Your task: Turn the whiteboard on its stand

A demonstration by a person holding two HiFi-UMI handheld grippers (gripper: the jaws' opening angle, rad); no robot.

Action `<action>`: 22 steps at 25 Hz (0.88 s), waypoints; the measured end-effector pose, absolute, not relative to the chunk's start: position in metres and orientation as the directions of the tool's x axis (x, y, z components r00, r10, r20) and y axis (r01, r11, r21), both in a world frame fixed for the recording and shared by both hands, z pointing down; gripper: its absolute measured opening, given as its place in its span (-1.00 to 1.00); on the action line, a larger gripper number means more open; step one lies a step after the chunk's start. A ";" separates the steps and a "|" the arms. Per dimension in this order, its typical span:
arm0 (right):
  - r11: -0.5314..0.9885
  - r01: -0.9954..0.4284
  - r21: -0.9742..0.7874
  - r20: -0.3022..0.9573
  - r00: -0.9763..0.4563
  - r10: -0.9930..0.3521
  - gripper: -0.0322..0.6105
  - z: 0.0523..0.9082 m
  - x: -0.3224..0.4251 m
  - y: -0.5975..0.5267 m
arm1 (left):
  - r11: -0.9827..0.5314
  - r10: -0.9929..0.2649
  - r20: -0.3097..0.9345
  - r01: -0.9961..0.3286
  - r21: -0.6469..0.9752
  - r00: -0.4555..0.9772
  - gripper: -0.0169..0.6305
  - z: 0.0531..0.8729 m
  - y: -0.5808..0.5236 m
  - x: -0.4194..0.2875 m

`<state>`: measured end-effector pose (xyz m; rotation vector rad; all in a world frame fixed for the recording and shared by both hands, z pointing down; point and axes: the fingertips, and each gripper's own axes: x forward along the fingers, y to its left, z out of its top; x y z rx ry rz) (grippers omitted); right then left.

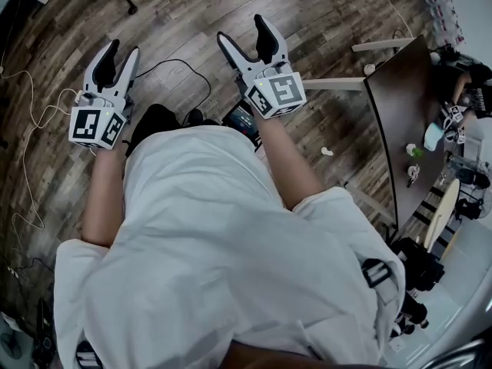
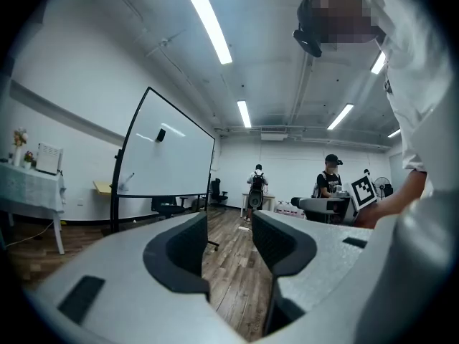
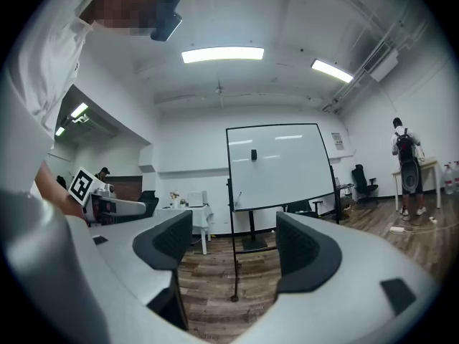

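Head view, left hand-held gripper, right hand-held gripper, outstretched, jaws apart

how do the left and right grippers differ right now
The left gripper has its jaws narrowly apart; the right gripper stands wider. The whiteboard sits straight ahead of the right gripper, off to the side of the left gripper. Both are empty, over wood floor.

bare wood floor ahead, whiteboard well beyond, dark table to right
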<state>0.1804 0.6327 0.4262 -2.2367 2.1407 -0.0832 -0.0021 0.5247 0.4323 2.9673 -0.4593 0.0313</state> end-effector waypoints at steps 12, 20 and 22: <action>-0.028 -0.995 -0.093 0.061 0.023 -0.998 0.16 0.447 0.190 0.555 | -0.936 -0.307 0.066 -0.314 0.160 0.949 -0.40 0.451 0.444 0.013; 0.004 -0.995 -0.097 0.093 -0.013 -0.996 0.16 0.454 0.213 0.426 | -0.928 -0.344 0.030 -0.345 0.140 0.938 -0.40 0.440 0.307 0.033; 0.020 -0.996 -0.088 0.090 -0.028 -0.996 0.16 0.446 0.213 0.383 | -0.923 -0.358 0.029 -0.359 0.142 0.933 -0.40 0.437 0.267 0.030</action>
